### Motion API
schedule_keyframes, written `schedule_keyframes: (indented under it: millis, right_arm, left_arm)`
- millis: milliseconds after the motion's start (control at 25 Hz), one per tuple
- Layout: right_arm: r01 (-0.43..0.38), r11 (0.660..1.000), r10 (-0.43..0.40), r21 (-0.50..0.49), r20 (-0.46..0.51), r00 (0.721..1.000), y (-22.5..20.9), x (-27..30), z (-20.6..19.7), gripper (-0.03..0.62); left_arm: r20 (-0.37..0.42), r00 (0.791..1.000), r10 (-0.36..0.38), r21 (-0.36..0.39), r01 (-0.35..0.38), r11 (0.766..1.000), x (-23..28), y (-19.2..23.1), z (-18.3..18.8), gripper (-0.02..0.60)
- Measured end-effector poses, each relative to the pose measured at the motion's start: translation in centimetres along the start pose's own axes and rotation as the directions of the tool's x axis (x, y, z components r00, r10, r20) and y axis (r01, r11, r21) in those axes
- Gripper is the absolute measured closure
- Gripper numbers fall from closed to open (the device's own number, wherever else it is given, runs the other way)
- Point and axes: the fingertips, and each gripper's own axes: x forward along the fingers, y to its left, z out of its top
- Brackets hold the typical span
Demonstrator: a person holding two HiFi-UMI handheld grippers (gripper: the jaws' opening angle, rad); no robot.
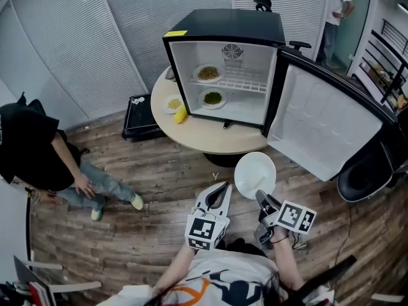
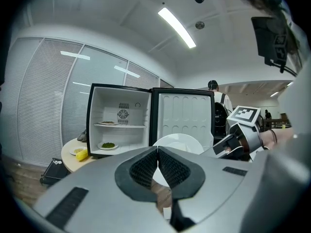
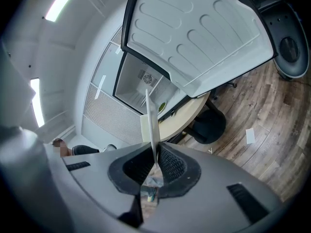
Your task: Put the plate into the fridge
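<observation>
An empty white plate hangs in front of the round table, and my right gripper is shut on its near rim. In the right gripper view the plate shows edge-on, rising from between the pads of the right gripper. The black mini fridge stands on the table with its door swung open to the right. My left gripper is shut and empty, just left of the plate. In the left gripper view, the left gripper has its tips together, with the plate beyond them.
Inside the fridge, one plate of food sits on the wire shelf and another on the floor. A small dish and a corn cob lie on the table. A person sits at left, and an office chair stands at right.
</observation>
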Motion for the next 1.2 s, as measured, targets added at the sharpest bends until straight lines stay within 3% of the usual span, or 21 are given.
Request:
schedule_keyframes:
  millis: [640,1200]
  right_arm:
    - [0.018,0.998,-0.017,0.053,-0.020,1.000,-1.2,4.0,1.9,0.569]
    - [0.103,0.988,-0.103,0.113,-0.001,0.995,-1.3,14.3,7.0,0.569]
  left_arm:
    - [-0.049,0.999,0.013,0.000,-0.013,1.000,2.9,3.0,-0.6,0.569]
    - [-0.079,0.995,-0.060,-0.002,0.060,0.998,11.7,12.9,0.7,0.569]
